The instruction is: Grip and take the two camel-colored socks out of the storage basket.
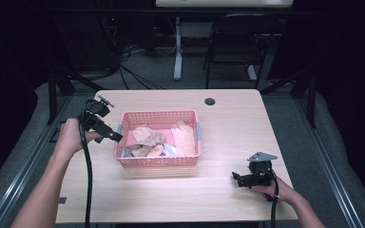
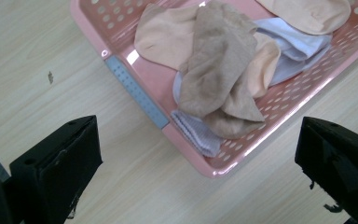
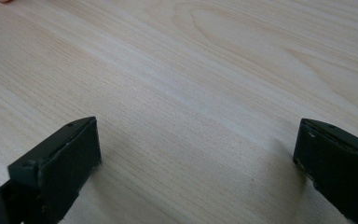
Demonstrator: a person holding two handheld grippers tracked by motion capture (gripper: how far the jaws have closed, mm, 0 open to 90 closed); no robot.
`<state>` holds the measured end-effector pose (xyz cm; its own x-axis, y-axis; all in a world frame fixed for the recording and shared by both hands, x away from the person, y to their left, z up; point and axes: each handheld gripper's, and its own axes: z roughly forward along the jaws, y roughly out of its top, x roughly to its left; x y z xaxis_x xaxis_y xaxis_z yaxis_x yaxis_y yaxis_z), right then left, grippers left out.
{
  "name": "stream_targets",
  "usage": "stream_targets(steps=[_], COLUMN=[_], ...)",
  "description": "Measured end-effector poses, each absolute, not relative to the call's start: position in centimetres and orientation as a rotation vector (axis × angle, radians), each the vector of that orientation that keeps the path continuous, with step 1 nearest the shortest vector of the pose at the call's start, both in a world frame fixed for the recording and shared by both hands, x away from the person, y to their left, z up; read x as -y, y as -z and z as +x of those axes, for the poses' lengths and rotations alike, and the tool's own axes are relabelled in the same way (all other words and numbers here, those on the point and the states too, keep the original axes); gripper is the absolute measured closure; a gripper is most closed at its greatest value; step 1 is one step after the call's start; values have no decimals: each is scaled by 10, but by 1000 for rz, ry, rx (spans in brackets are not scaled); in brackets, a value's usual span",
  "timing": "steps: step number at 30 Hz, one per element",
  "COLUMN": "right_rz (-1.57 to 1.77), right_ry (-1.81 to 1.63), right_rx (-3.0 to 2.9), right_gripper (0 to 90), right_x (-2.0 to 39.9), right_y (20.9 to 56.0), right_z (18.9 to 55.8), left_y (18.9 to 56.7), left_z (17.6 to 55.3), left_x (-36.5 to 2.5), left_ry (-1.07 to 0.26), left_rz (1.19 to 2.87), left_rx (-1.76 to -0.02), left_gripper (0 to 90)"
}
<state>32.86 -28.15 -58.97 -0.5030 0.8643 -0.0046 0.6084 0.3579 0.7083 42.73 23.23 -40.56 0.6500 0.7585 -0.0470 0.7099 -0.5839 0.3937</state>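
Note:
A pink perforated basket [image 1: 159, 162] stands mid-table and holds a heap of socks [image 1: 148, 141], beige, tan and white. My left gripper [image 1: 115, 137] hovers at the basket's left rim, open and empty. In the left gripper view the tan sock [image 2: 216, 70] lies on top of beige and white socks inside the basket [image 2: 265, 121], just past my wide-apart jaws. My right gripper [image 1: 237, 178] rests low over bare wood near the front right, open with nothing between its jaws. The right gripper view has plain tabletop [image 3: 191, 93] between them.
The wooden table [image 1: 228, 128] has a dark cable grommet [image 1: 210, 101] at the back. A black chair [image 1: 237, 42] and a white desk leg [image 1: 177, 47] stand beyond the far edge. Cables trail from both grippers toward the front edge.

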Motion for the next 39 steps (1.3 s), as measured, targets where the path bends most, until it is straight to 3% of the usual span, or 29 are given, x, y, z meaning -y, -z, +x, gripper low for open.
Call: stream_targets(steps=[6, 13, 25, 29, 39], right_rz=[1288, 1285, 1285, 1287, 1285], right_ry=[-930, -930, -934, -932, -938], right_rx=[-2251, -2251, -2254, -2257, -2255], right_gripper=[0, 0, 0, 0, 0], right_x=[282, 282, 282, 281, 282], right_y=[590, 590, 589, 589, 589], right_z=[329, 329, 328, 328, 328], left_y=[410, 420, 459, 473, 482], left_z=[437, 446, 460, 463, 465], left_x=[-214, -192, -158, -155, -161], left_ry=[-103, -96, 6, 28, -20], left_rz=[2483, 2542, 2652, 2687, 2711], left_rx=[-1166, -1139, -1138, -1153, -1227], left_gripper=[7, 99, 157, 215, 476])
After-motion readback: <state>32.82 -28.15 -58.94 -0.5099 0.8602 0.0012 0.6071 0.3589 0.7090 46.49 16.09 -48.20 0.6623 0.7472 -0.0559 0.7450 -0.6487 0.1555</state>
